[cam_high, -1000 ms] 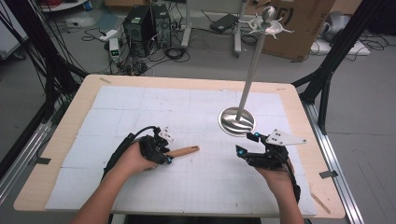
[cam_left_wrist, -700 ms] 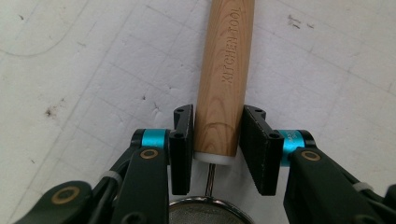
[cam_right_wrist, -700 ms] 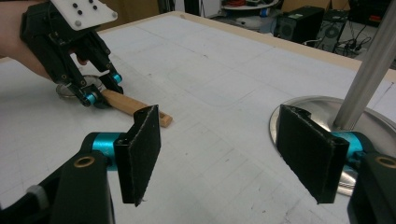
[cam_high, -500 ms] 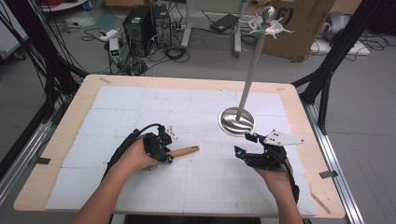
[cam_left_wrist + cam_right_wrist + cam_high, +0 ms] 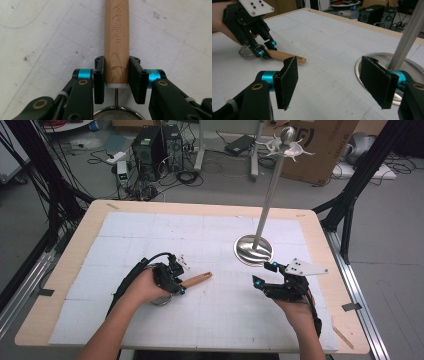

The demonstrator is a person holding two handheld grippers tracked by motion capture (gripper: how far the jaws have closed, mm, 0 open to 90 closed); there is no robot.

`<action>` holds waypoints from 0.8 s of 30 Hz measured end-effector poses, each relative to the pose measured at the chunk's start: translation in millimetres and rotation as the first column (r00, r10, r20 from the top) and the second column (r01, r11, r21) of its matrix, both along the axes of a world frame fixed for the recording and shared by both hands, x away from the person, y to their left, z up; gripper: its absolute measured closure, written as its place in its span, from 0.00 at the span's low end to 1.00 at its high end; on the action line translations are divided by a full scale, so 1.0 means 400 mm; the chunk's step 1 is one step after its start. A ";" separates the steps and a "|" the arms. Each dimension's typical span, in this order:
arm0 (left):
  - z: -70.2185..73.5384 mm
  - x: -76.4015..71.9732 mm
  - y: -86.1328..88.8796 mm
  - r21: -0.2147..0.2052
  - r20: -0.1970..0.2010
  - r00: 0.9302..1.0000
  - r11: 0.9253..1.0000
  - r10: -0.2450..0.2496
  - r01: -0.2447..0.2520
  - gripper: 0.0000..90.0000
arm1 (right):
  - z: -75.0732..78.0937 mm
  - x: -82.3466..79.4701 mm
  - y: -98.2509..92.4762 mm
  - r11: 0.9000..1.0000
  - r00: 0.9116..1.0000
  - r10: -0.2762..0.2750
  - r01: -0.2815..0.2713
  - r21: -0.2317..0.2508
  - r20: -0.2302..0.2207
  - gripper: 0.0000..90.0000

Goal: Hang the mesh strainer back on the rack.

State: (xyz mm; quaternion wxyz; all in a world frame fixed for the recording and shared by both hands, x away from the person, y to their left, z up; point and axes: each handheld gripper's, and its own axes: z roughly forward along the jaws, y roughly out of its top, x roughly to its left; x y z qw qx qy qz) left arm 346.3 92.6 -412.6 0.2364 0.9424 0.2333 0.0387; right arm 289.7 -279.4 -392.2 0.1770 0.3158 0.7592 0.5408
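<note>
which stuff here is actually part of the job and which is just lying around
In use:
- strainer, its wooden handle between the left tool jaws
- metal stand with hooks, likely where it hangs
- right tool, open, near the stand's base

Just lying about:
- computer towers and cables on the floor
- cardboard box

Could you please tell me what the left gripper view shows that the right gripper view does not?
The left gripper view alone shows the words KITCHEN TOOL engraved along the wooden handle, the white collar at its end, a thin wire stem, and the mesh strainer bowl just below the jaws, which sit on both sides of the handle.

The right gripper view alone shows the metal stand with its round base, the table's far edge, and the right gripper with jaws wide apart.

Both show the handle, the left gripper on it, and the white gridded mat.
</note>
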 end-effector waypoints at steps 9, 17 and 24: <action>0.049 -0.008 0.019 -0.144 0.069 0.997 0.989 0.027 -0.017 0.76 | 0.002 -0.001 0.001 1.000 1.000 0.001 -0.001 0.002 0.002 0.34; 0.092 0.002 0.040 -0.292 0.077 0.996 0.956 0.046 -0.021 0.76 | 0.000 0.000 0.004 1.000 1.000 0.004 -0.004 -0.001 -0.002 0.34; 0.144 0.014 0.039 -0.403 0.116 0.992 0.915 0.042 0.009 0.76 | -0.002 0.002 0.007 1.000 1.000 0.007 -0.007 -0.005 0.000 0.34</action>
